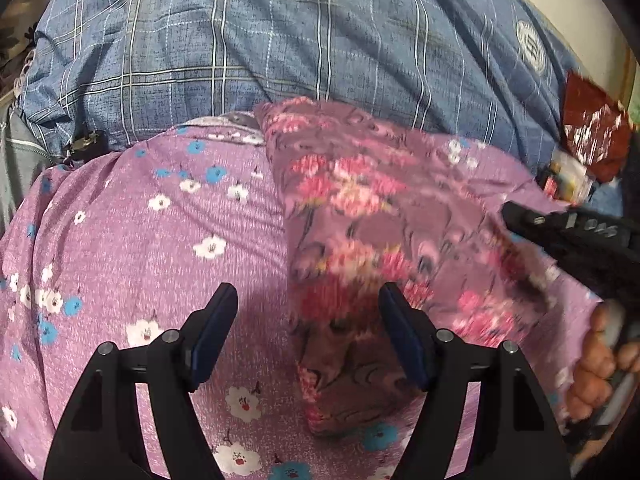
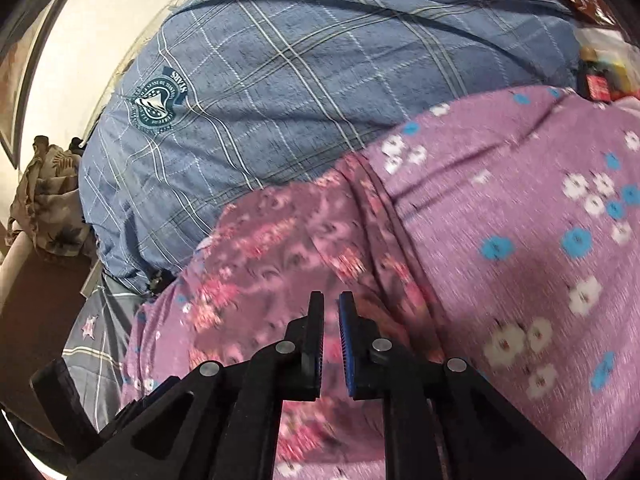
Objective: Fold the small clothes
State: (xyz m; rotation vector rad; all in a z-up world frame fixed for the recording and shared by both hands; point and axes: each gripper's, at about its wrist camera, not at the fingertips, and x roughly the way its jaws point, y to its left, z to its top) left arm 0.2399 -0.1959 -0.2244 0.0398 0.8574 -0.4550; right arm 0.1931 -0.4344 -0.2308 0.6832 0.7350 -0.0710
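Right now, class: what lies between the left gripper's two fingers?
In the left wrist view, the open left gripper frames the lilac flowered cloth and the near end of the folded pink-flowered garment; its pads touch neither.

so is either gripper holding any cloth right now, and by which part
Nothing is held. The left gripper stands wide open over the dark pink floral folded garment; the right gripper shows a narrow gap with no cloth between its pads.

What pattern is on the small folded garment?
Mauve with pink-red flowers, the folded garment shows best in the left wrist view.
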